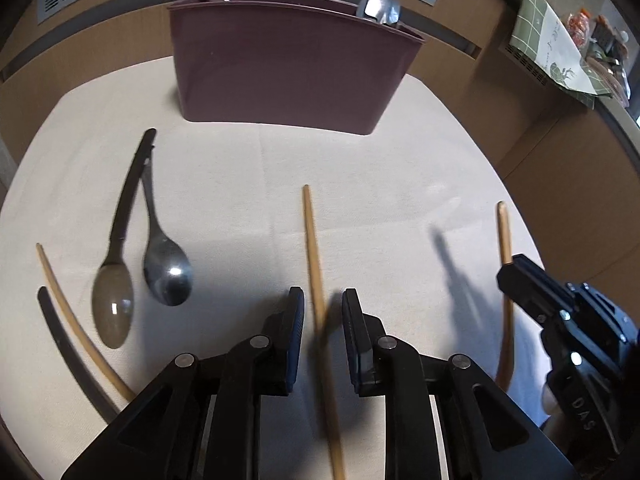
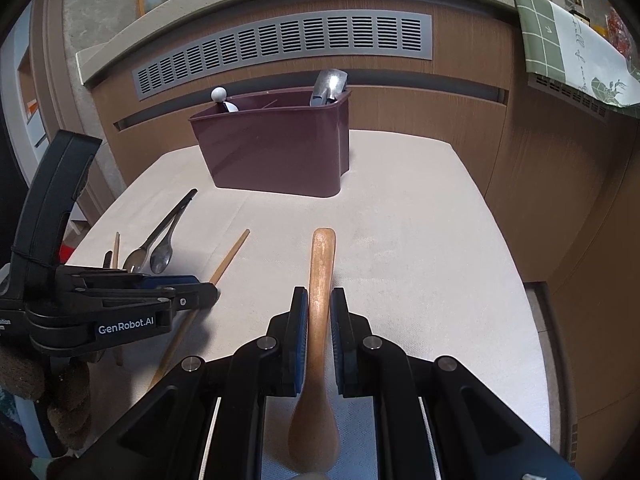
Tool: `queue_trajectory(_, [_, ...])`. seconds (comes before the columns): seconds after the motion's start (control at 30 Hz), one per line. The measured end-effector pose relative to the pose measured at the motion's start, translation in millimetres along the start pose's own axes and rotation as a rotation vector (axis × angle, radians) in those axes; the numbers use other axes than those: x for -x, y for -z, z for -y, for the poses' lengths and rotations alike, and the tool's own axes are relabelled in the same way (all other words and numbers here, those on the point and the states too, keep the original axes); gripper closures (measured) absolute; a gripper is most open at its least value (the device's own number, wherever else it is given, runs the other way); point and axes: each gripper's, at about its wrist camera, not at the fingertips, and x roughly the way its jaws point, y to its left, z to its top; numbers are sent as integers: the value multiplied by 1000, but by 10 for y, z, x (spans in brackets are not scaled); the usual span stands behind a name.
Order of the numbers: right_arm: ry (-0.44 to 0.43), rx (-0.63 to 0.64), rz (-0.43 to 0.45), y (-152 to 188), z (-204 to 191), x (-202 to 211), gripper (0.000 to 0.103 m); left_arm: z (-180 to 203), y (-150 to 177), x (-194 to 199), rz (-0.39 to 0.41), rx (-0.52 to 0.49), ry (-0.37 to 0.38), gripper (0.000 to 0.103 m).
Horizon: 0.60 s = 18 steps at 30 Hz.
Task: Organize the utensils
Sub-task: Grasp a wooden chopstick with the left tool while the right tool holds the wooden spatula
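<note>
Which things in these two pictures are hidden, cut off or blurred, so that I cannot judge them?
- Left wrist view: chopstick between the left gripper blurs; contact with its pads unclear.
- Left wrist view: wooden spoon bowl hidden behind the right gripper.
- Right wrist view: the spoon's bowl is partly cut by the bottom edge.
- Both views: holder walls hide the lower parts of the utensils inside.

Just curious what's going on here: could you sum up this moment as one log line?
left tongs: open around chopstick | right tongs: shut on wooden spoon | holder: upright on table | two spoons: on cloth
</note>
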Motion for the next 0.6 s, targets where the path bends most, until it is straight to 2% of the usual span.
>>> queue_trajectory(0.2, [7, -29, -21, 48, 129, -66, 92, 101, -81, -94, -3, -50, -57, 82])
queue_trajectory(0.47, [11, -75, -55, 129, 277, -120, 91, 138, -136, -132, -34, -79, -72, 82])
queue_trajectory(0.6, [10, -83, -59, 143, 280, -126, 91, 162, -85, -117, 3, -99, -83, 83])
